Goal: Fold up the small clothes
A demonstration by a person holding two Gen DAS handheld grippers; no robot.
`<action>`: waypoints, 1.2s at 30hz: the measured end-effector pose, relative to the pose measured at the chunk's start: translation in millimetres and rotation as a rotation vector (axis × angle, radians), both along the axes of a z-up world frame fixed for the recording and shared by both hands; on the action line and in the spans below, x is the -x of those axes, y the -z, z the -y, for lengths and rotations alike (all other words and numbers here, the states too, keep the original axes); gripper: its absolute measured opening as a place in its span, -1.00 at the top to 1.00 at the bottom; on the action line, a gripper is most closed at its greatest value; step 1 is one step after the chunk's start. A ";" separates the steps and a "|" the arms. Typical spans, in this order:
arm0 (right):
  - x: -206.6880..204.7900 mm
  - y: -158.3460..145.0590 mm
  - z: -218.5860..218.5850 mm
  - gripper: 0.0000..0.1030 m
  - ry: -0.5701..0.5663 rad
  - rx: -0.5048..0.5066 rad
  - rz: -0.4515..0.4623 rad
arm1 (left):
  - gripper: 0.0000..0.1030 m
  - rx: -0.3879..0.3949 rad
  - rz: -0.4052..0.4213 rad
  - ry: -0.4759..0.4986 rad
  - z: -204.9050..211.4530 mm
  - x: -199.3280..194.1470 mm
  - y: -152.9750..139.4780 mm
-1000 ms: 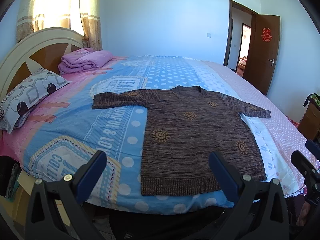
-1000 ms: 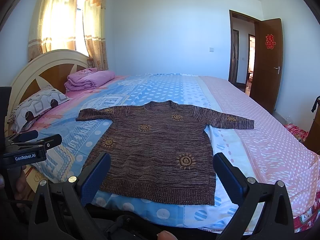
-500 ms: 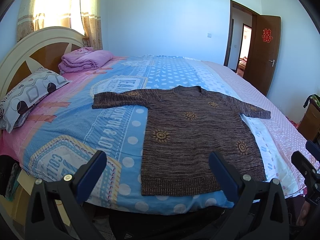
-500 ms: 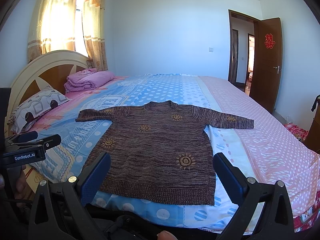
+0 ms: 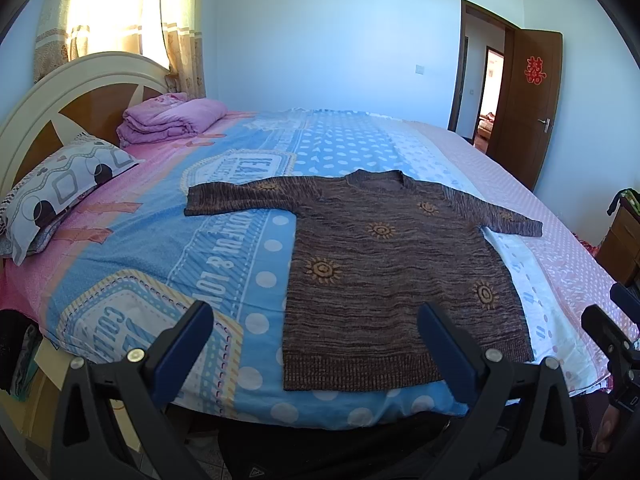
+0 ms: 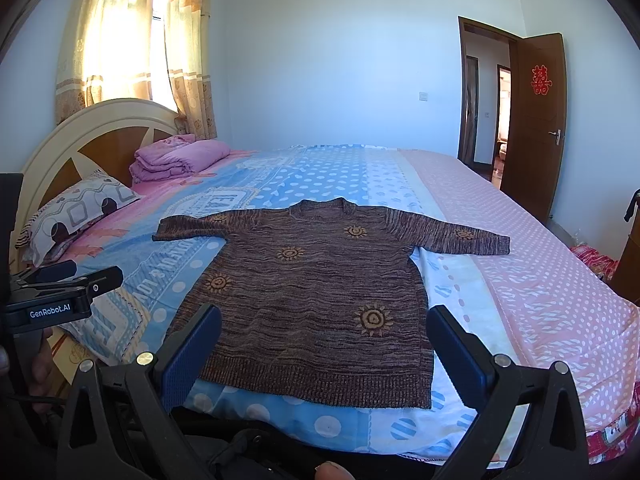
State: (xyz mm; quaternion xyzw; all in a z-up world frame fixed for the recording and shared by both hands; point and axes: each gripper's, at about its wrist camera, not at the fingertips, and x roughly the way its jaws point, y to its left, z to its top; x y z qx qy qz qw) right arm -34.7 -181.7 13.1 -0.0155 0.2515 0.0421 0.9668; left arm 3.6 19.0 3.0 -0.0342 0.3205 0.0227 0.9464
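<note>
Sweater (image 5: 384,276) lies flat on the bed (image 5: 240,248) at my twelve o'clock, sleeves out, while I hold left gripper (image 5: 316,348) and right gripper (image 6: 324,344) short of its hem, fingers spread, gripping nothing.

The sweater (image 5: 384,264) is a chunky matt knit, brown marl yarn with a ribbed hem and a rough look. Under it the bedsheet (image 5: 240,248) is smooth printed cotton-type cloth, no shine. Pillow (image 5: 60,196) is printed cloth too, and the pink quilt (image 5: 172,120) looks soft and matt. Headboard (image 5: 76,92) is glossy cream paint over varnished wood panels. Door (image 5: 528,108) is satin brown wood. Left hand-held gripper (image 5: 316,344) and right hand-held gripper (image 6: 324,348): matt black plastic, blue textured pads (image 6: 192,356), shiny metal screws.
</note>
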 end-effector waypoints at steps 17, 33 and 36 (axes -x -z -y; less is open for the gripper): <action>-2.1 -0.1 -1.5 -0.98 -0.008 -0.005 -0.014 | -1.00 0.003 -0.003 -0.002 -1.2 0.0 1.6; -3.3 2.1 -2.0 -0.98 -0.014 -0.009 -0.025 | -1.00 0.006 -0.016 -0.004 -2.7 -2.4 6.5; -3.8 3.1 -2.8 -0.98 -0.019 -0.009 -0.028 | -1.00 0.005 -0.022 -0.002 -2.4 -3.7 7.7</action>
